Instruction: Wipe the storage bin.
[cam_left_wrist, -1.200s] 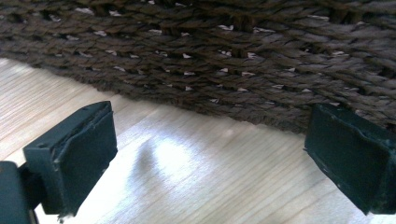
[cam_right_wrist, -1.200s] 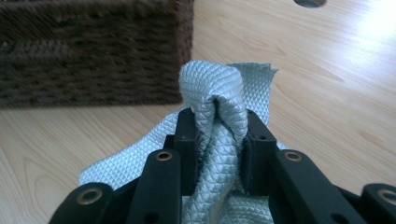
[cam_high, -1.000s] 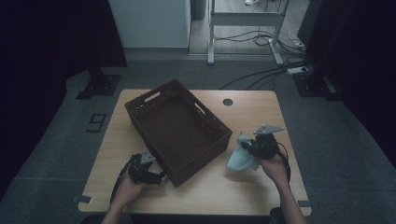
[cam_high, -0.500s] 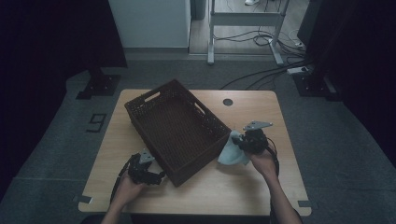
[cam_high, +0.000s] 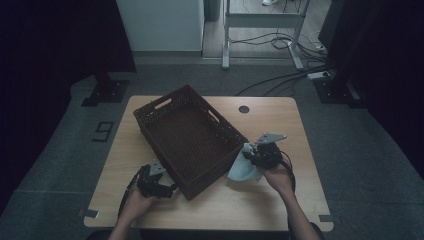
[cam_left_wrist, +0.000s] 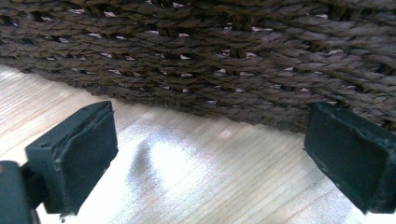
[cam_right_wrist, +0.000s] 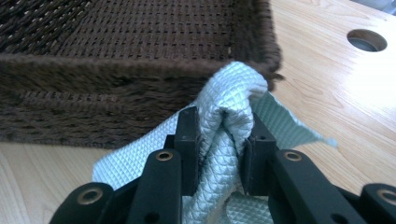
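Observation:
A dark brown woven basket (cam_high: 187, 137) stands slanted across the middle of the wooden table (cam_high: 280, 120). My right gripper (cam_high: 254, 156) is shut on a bunched pale blue cloth (cam_high: 243, 170), held right beside the basket's right wall. In the right gripper view the cloth (cam_right_wrist: 229, 112) is pinched between the two black jaws, its top fold almost at the basket's rim (cam_right_wrist: 140, 63). My left gripper (cam_high: 167, 182) rests low at the basket's near-left corner. Its pads (cam_left_wrist: 74, 154) stand wide open with bare table between them, facing the basket's wall (cam_left_wrist: 210, 56).
A round cable hole (cam_high: 243, 109) lies in the table's far right part. Beyond the table are a white cabinet (cam_high: 160, 22), a metal frame (cam_high: 260, 30) and cables (cam_high: 280, 75) on the floor. The basket's inside holds nothing visible.
My right gripper has carried the cloth leftward, from open table up against the basket's right wall. The left gripper has stayed where it was.

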